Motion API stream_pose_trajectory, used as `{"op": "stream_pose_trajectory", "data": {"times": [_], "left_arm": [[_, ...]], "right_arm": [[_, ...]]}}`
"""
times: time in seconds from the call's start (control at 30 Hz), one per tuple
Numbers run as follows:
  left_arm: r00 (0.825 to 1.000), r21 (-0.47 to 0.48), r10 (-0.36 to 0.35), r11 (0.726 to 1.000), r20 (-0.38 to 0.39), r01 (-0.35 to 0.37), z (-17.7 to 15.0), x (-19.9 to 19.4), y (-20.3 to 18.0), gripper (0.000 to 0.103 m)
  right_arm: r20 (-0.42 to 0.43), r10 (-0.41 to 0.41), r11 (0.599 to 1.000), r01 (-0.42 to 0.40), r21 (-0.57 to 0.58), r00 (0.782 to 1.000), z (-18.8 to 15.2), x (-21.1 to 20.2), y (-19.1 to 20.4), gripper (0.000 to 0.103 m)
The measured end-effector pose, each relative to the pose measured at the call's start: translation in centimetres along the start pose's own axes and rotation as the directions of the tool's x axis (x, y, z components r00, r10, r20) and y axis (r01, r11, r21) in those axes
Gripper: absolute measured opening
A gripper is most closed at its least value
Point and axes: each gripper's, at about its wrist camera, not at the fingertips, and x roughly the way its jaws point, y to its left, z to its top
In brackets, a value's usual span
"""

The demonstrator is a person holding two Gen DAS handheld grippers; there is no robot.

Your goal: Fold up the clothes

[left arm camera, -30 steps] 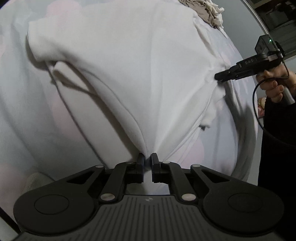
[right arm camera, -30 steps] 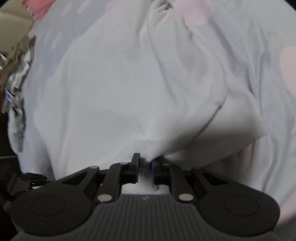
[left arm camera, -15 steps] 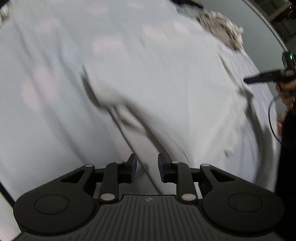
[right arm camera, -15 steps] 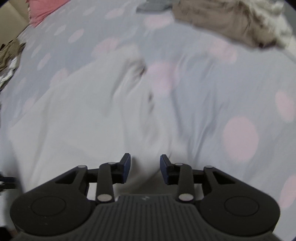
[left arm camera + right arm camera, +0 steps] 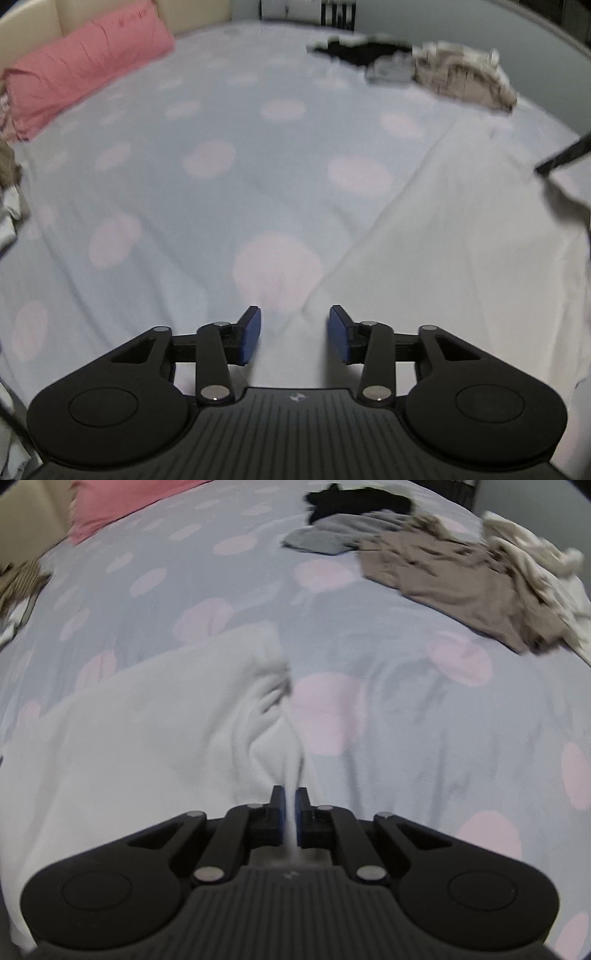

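Left gripper [image 5: 294,334] jaws apart over white garment [image 5: 147,746] edge; right gripper [image 5: 291,818] pinches bunched hem, apparently.

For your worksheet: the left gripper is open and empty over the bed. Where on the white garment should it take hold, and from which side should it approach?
Probably the white garment at its near straight edge, just ahead of the left gripper. Come from the bare polka-dot sheet side, low, so one of the open jaws slips under the flat edge. The right gripper is shut on a gathered fold of the opposite side, so this would balance the hold.
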Motion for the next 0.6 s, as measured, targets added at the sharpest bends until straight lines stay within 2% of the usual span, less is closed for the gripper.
{"op": "stream_pose_trajectory", "data": {"times": [0.07,0.17,0.23,0.27,0.37,0.43,0.6], "left_arm": [[1.0,0.01,0.005,1.0,-0.023,-0.005,-0.3,0.9,0.2,0.035],[0.999,0.011,0.009,1.0,-0.041,-0.008,-0.5,1.7,0.4,0.037],[0.999,0.017,0.012,1.0,-0.038,-0.012,-0.3,1.5,0.4,0.037],[0.999,0.025,0.018,1.0,-0.036,-0.017,-0.1,1.3,0.4,0.037],[0.999,0.046,0.007,0.999,-0.033,-0.006,0.1,0.6,0.7,0.037],[0.999,0.04,-0.029,0.999,-0.041,0.03,0.1,0.3,1.4,0.037],[0.993,0.034,-0.106,0.994,-0.044,0.107,1.1,0.3,2.7,0.037]], "right_arm": [[0.001,-0.007,0.999,0.007,0.045,1.0,-0.1,-0.8,-1.0,0.003],[-0.058,-0.098,0.993,0.101,0.059,0.994,-0.8,-0.3,-2.4,0.0],[-0.076,-0.068,0.993,0.074,0.088,0.995,-1.3,0.0,-3.0,0.001],[-0.084,-0.052,0.993,0.06,0.102,0.995,-1.6,0.1,-3.3,0.005],[-0.007,-0.01,0.995,0.011,0.095,1.0,-1.6,-1.6,-2.7,0.01],[0.031,-0.01,0.998,0.008,0.066,0.999,-1.6,-2.6,-1.7,0.032],[0.097,-0.019,0.999,0.015,0.037,0.995,-1.6,-4.0,-0.3,0.039]]}}
